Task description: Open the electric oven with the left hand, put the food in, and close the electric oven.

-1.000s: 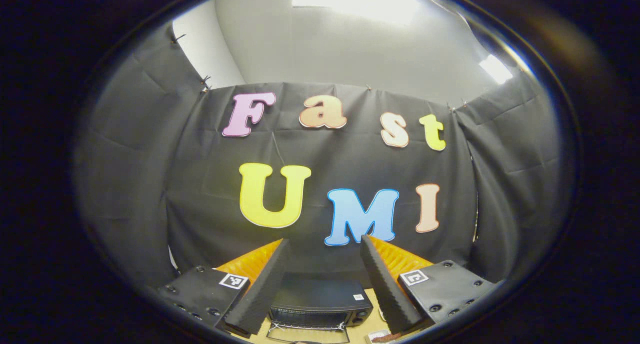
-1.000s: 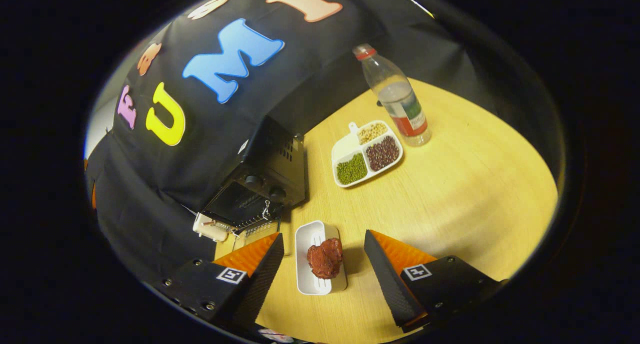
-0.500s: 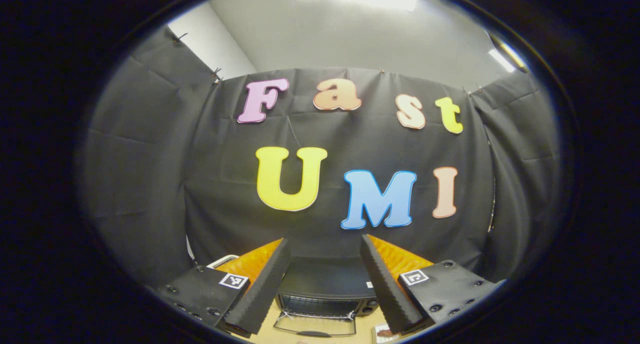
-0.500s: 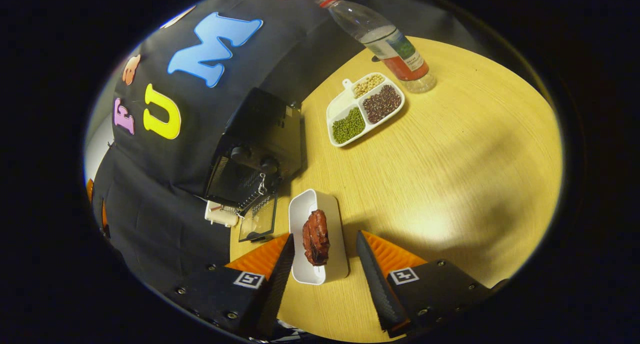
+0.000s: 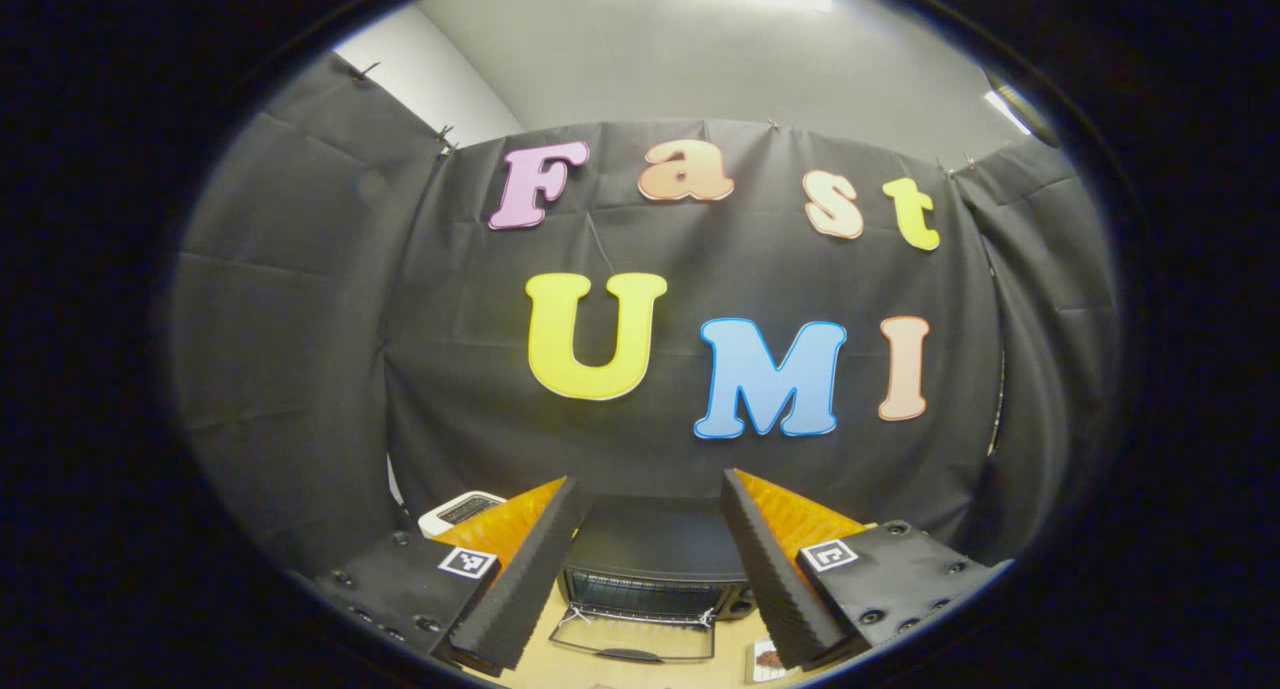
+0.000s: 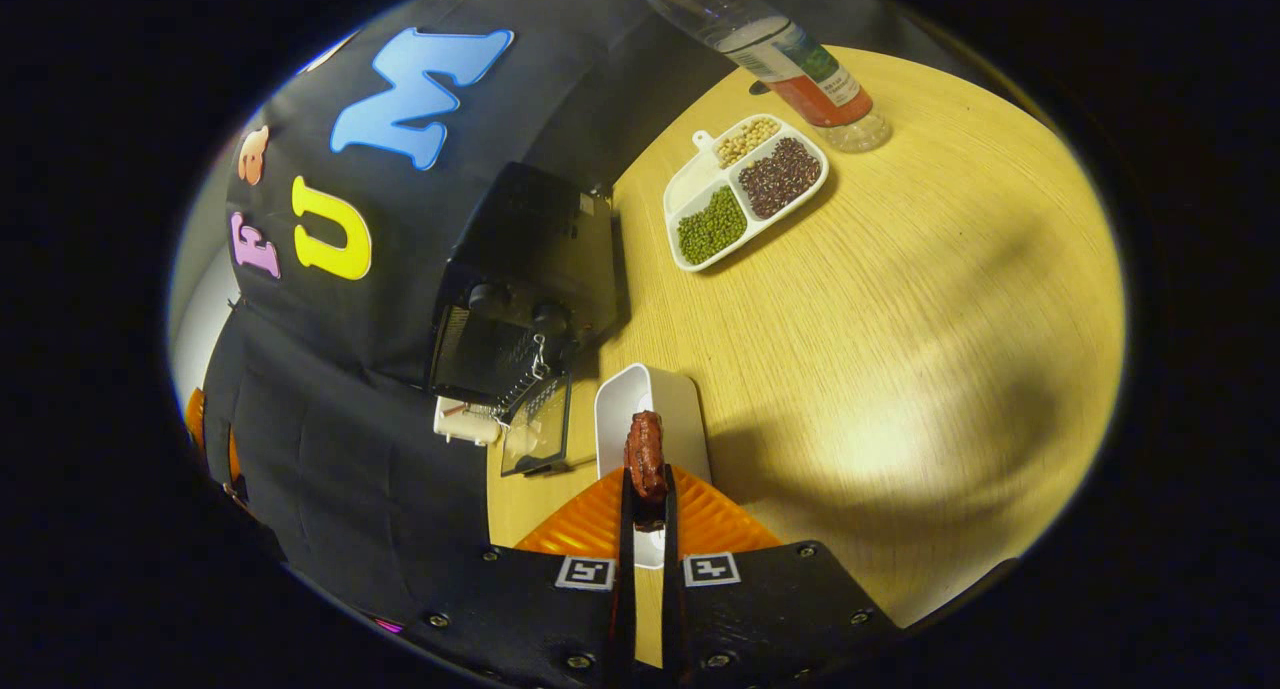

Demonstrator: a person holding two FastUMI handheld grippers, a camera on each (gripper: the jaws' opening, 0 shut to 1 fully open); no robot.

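The black electric oven [image 5: 650,559] stands against the booth wall, its glass door [image 5: 635,641] folded down flat on the table. My left gripper [image 5: 645,514] hovers open in front of it and above it, nothing between its fingers. In the right gripper view the oven [image 6: 525,279] sits left of centre with its door [image 6: 540,431] lowered. A dark red piece of food [image 6: 645,451] is pinched edge-on in my right gripper [image 6: 645,499], just over the white tray [image 6: 650,397] that lies beside the oven door.
The wooden table [image 6: 900,299] stretches to the right. A white divided dish [image 6: 745,184] of beans and a plastic bottle [image 6: 790,59] stand at the far side. A small white device [image 6: 465,424] lies left of the oven door.
My right gripper came down over the tray and shut on the food, which now stands on edge between the fingers. The left gripper view shifted slightly, with the oven a bit higher in it.
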